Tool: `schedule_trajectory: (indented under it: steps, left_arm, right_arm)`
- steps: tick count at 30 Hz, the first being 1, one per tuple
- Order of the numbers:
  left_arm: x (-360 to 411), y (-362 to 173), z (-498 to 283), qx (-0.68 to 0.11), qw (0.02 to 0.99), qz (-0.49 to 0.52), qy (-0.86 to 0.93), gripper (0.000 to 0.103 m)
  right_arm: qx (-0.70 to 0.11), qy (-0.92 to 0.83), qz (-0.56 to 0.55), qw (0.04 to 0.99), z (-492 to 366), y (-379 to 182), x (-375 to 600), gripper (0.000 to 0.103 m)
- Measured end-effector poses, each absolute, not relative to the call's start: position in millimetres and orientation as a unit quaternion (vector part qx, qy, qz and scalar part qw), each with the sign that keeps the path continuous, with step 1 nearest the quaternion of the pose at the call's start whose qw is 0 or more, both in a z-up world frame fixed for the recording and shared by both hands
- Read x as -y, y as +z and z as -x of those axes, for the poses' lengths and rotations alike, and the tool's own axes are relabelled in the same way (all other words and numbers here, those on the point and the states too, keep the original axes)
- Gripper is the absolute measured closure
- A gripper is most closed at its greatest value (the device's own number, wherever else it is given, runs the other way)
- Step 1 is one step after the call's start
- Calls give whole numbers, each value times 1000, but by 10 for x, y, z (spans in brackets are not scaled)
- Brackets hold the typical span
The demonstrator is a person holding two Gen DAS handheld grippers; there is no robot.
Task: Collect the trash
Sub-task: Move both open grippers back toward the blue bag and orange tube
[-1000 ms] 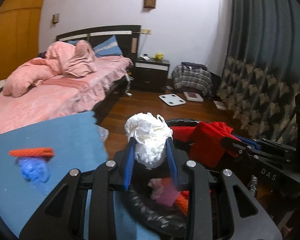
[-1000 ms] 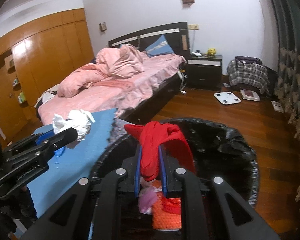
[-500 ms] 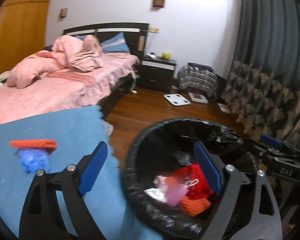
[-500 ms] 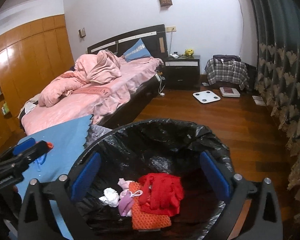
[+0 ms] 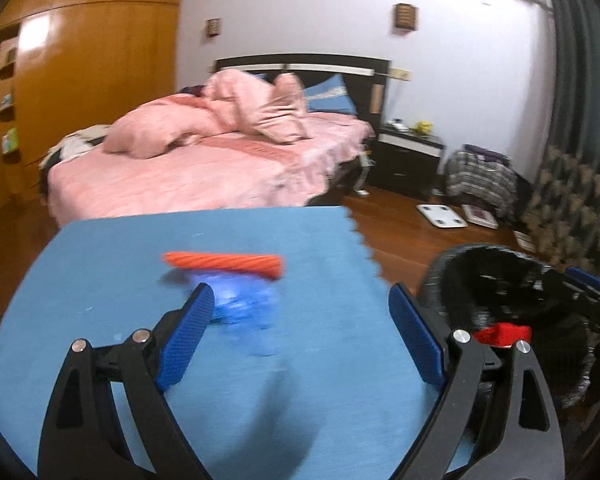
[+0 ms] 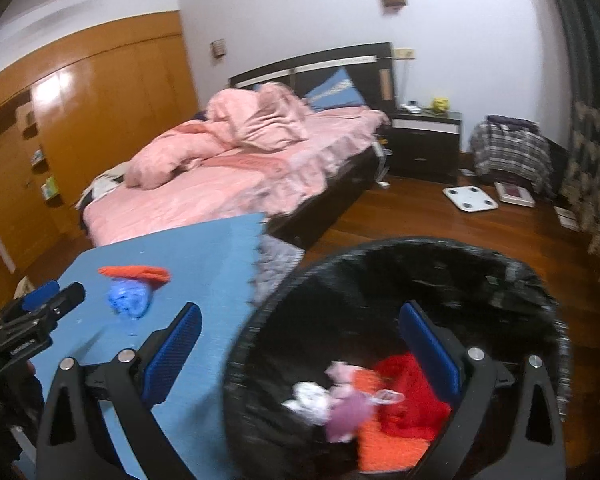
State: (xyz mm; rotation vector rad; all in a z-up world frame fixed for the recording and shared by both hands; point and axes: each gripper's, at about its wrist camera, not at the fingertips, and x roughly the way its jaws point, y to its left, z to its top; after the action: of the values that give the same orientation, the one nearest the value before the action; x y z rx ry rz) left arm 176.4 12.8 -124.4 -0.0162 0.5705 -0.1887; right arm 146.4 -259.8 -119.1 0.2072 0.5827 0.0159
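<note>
Ribbed orange roll (image 5: pixel 224 265), crumpled, seemingly plastic blue wad (image 5: pixel 242 302), left claw (image 5: pixel 300 330) spread.

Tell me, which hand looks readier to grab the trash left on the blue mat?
Left. The left gripper, jaws open, faces the crumpled blue plastic and orange knitted roll; the right gripper hangs partly over the black-lined bin.

My left wrist camera looked forward along my spread fingers, low and close over the blue mat (image 5: pixel 100 280), facing the bed (image 5: pixel 204 176). My right wrist camera sat just above the black-lined bin (image 6: pixel 380 264), tilted down into it, facing likewise. Both views shared mat, bin (image 5: pixel 500 256), bed (image 6: pixel 220 192) and the far wall.
</note>
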Motion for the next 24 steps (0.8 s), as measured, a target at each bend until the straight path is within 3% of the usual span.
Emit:
schedule_trajectory:
  steps: [24]
  left_arm:
    - [-1395,-1563,-2008,-320,946,32,43,16]
  right_arm:
    - [-338,143,-56,929,-2509,-1608,871,6]
